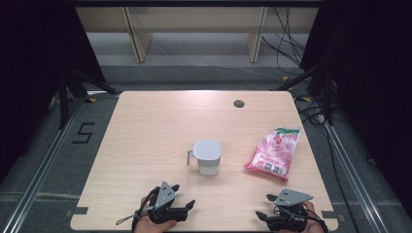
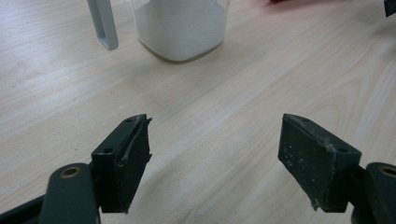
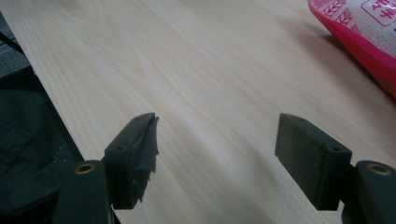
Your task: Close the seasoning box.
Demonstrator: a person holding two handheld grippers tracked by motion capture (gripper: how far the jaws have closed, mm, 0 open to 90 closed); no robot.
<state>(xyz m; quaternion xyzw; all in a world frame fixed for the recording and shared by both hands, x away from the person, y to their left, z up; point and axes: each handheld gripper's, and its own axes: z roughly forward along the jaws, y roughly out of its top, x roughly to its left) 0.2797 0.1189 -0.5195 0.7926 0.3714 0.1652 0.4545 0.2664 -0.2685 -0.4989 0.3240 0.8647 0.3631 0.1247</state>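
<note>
Both tongs rest apart and empty at the bench's near edge; the lidded container (image 1: 207, 157) stands straight ahead of the left tongs (image 1: 171, 201), nearer them than the right tongs (image 1: 286, 213).

Light: tabletop (image 1: 155, 136) evenly lit from overhead, surroundings left dark | Glare: pale sheen seen at far edge | Shadows: soft, short | Focus: gripper views slightly blurred near tongs.

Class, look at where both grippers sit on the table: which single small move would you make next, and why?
Probably ease the right gripper forward toward the pink bag. Both grippers rest at the near table edge, open and holding nothing; the left gripper already faces the lidded container, while the bag lies ahead of the right one.
</note>
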